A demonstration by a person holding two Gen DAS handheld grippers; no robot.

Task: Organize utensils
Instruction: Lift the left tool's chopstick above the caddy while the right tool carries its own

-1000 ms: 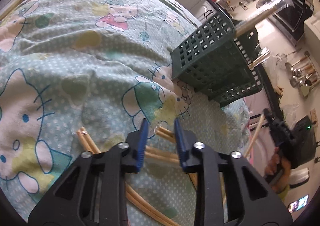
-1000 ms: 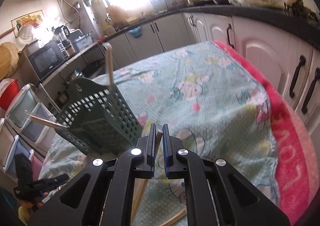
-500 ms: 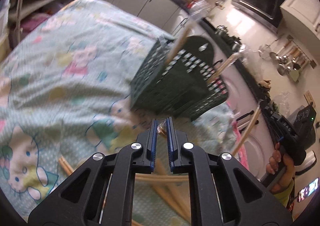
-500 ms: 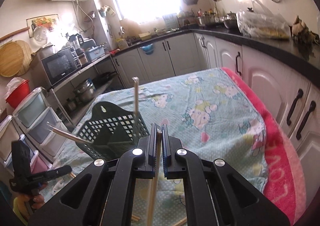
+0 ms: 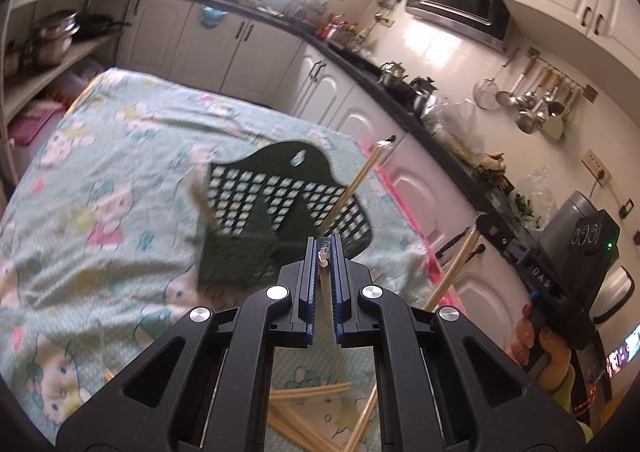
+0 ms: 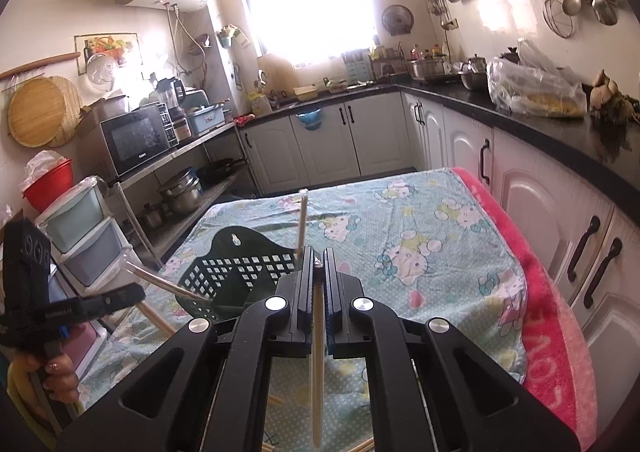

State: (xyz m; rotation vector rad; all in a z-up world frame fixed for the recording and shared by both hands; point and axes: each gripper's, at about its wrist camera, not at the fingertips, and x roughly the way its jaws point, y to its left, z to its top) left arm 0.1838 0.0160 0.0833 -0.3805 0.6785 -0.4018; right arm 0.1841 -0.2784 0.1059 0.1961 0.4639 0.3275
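Observation:
In the left wrist view my left gripper (image 5: 323, 252) is shut on the plastic-wrapped end of a wooden chopstick, held above the cloth. The dark green slotted basket (image 5: 240, 252) stands just beyond it with a chopstick (image 5: 352, 188) leaning out of it. My right gripper (image 6: 318, 264) is shut on another chopstick (image 6: 317, 352) that hangs down between its jaws. The basket (image 6: 240, 272) is ahead and left of it, with one stick (image 6: 302, 220) upright inside. Several loose chopsticks (image 5: 304, 396) lie on the cloth below.
The table carries a pale green cartoon-print cloth (image 6: 420, 236) with a pink towel edge (image 6: 540, 312) on the right. White cabinets and a black counter (image 6: 540, 120) run close along that side. Shelves with pots and a microwave (image 6: 136, 140) stand to the left.
The left gripper closed on a chopstick and lifted it off the cloth. Both grippers rose, so the basket now sits lower in both views.

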